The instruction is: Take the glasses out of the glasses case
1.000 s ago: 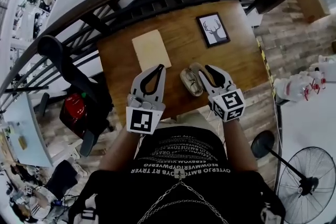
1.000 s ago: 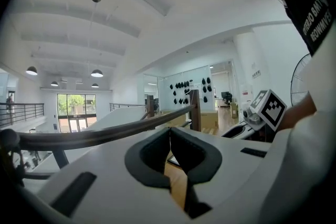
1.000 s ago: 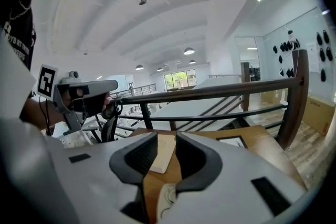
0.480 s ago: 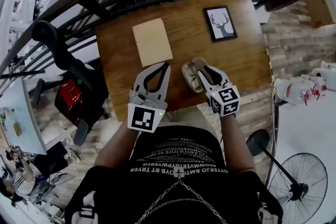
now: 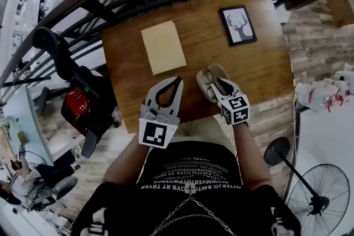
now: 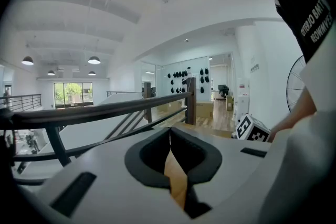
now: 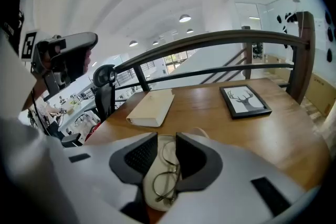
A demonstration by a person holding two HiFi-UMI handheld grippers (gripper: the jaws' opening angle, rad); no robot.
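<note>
Railing point(image 7: 210, 38): dark curved handrail, sweeping round the far side of the table, and it fills the top of both gripper views.
Table point(image 5: 254, 63): brown wood, square, right in front of me, and everything that matters is on it.
Book point(image 5: 163, 47): cream cover, lying flat and closed at the far left of the table, well apart from the case.
Deer picture point(image 5: 240, 25): black frame, lying flat at the far right, with bare wood between it and the case.
Left gripper point(image 5: 178, 80): over the near edge of the table, left of the case. The jaws are closed tip to tip with nothing in them. In its own view only a thin slit of wood shows behind the meeting tips point(image 6: 169, 131).
Right gripper point(image 5: 217, 79): pointing down, over the near end of the case. The jaws stand wide apart, one on each side of the glasses, and they pinch nothing. I can't tell whether a pad brushes the case.
Glasses case point(image 5: 209, 81): pale and oval, open, lying on the table near my edge. It sits right of centre, nearer me than the picture. Its lining shows between my right jaws point(image 7: 152, 189).
Glasses point(image 7: 171, 172): thin wire frame, folded, lying inside the open case.
</note>
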